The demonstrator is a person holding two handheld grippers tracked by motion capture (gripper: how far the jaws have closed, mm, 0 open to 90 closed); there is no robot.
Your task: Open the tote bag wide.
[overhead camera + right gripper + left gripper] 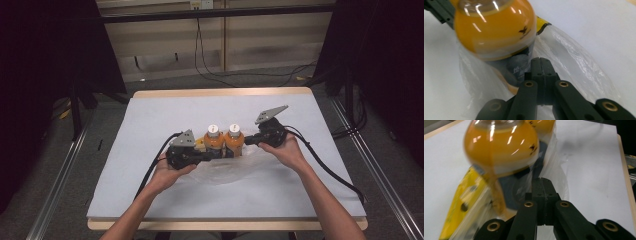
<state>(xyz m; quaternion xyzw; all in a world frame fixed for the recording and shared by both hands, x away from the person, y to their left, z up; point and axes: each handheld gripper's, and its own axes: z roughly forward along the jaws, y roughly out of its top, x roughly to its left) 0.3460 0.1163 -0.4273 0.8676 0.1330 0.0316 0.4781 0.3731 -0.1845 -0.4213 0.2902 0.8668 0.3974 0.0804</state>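
Here, two orange bottles (223, 140) inside plastic bag (227, 167).

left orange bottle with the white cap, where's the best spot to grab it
Probably the narrow neck just under the white cap of the left orange bottle, coming in from above. It stands upright, its round belly looks wide and slick, and the clear plastic bag wraps its lower part.
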